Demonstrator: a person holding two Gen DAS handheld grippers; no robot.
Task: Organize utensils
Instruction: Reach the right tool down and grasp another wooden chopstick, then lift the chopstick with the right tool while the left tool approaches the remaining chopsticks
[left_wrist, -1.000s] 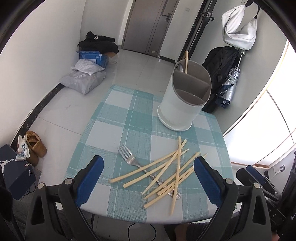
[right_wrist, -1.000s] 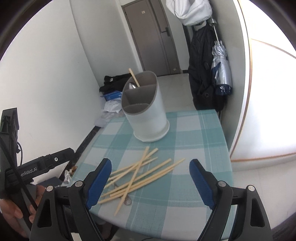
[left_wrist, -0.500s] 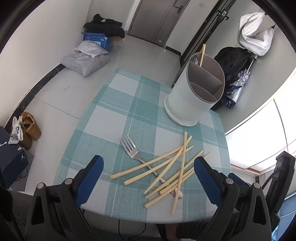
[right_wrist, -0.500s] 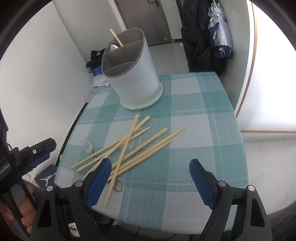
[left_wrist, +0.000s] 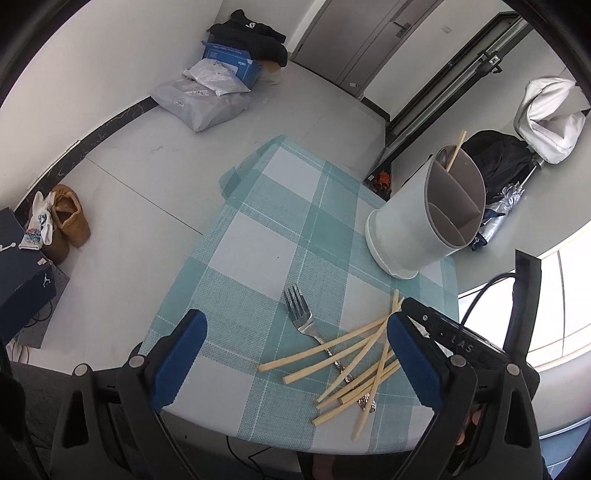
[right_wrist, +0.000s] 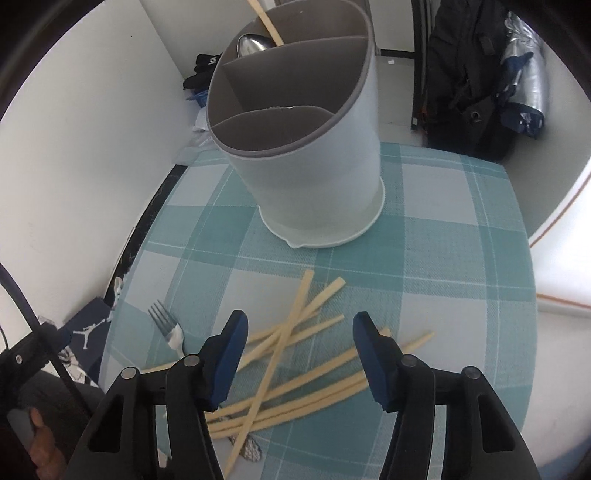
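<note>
Several wooden chopsticks (left_wrist: 354, 362) lie in a loose pile on the checked tablecloth, also in the right wrist view (right_wrist: 295, 343). A metal fork (left_wrist: 314, 332) lies under them, tines pointing away; it shows in the right wrist view (right_wrist: 168, 328). A white divided utensil holder (left_wrist: 424, 221) stands behind, holding one chopstick and a spoon (right_wrist: 255, 42); it fills the upper part of the right wrist view (right_wrist: 306, 147). My left gripper (left_wrist: 295, 354) is open and empty above the near table edge. My right gripper (right_wrist: 297, 350) is open, empty, low over the chopstick pile.
The table (left_wrist: 258, 229) is small, with edges close on all sides. On the floor lie bags (left_wrist: 199, 99), shoes (left_wrist: 66, 221) and a dark box (left_wrist: 22, 266). A black bag and umbrella (right_wrist: 480, 74) hang behind the table. The right gripper body (left_wrist: 454, 343) shows beside the pile.
The right gripper has dropped and moved forward over the chopstick pile, its jaws narrowing. The left gripper has swung left and tilted; the right gripper now enters its view.
</note>
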